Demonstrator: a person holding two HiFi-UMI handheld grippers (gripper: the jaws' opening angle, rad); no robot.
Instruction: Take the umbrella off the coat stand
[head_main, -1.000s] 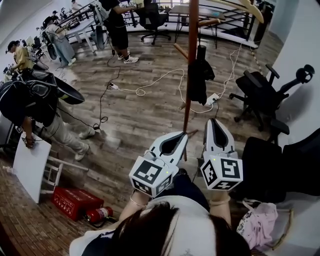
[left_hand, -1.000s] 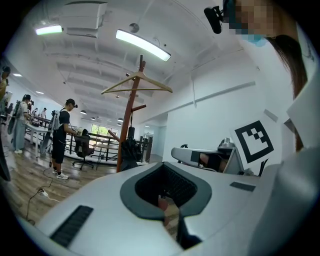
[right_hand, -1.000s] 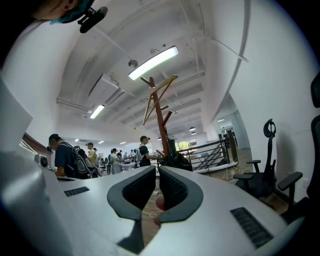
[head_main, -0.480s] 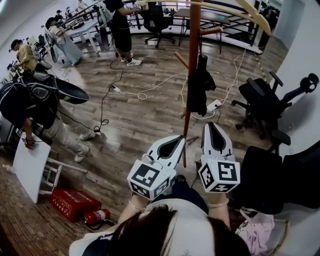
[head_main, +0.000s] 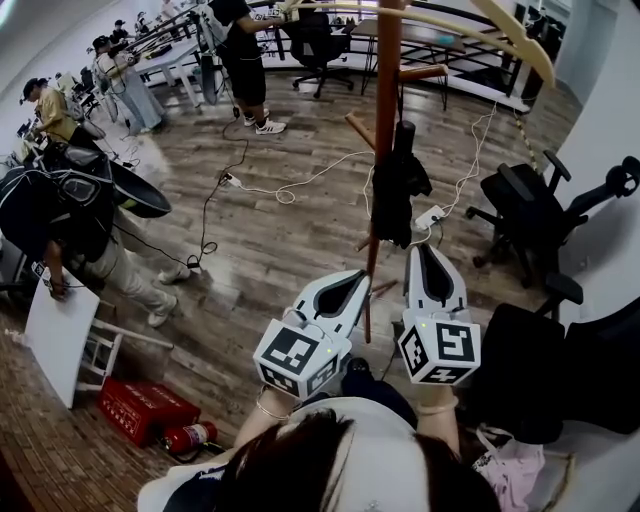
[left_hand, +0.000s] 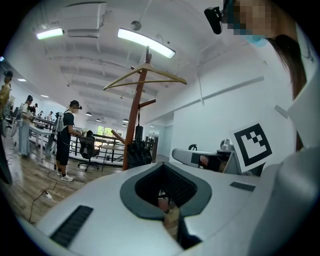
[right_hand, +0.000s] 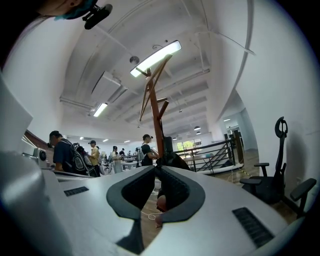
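Head view: open floor (head_main: 290, 250) before stand (head_main: 384, 150)

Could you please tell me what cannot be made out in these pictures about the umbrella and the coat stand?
- Head view: how the umbrella hangs, too small and dark.
- Head view: the top of the coat stand, cut off by the upper edge.
- Right gripper view: the umbrella's lower part, behind the right gripper.

The wooden floor (head_main: 280, 250) carries the coat stand (head_main: 384, 120) just ahead of the left gripper (head_main: 363, 274) and right gripper (head_main: 425, 250). Beyond the stand, white cables (head_main: 300, 180) trail across the boards. A red box (head_main: 148, 405) and a fire extinguisher (head_main: 190, 435) lie back-left of the left gripper.
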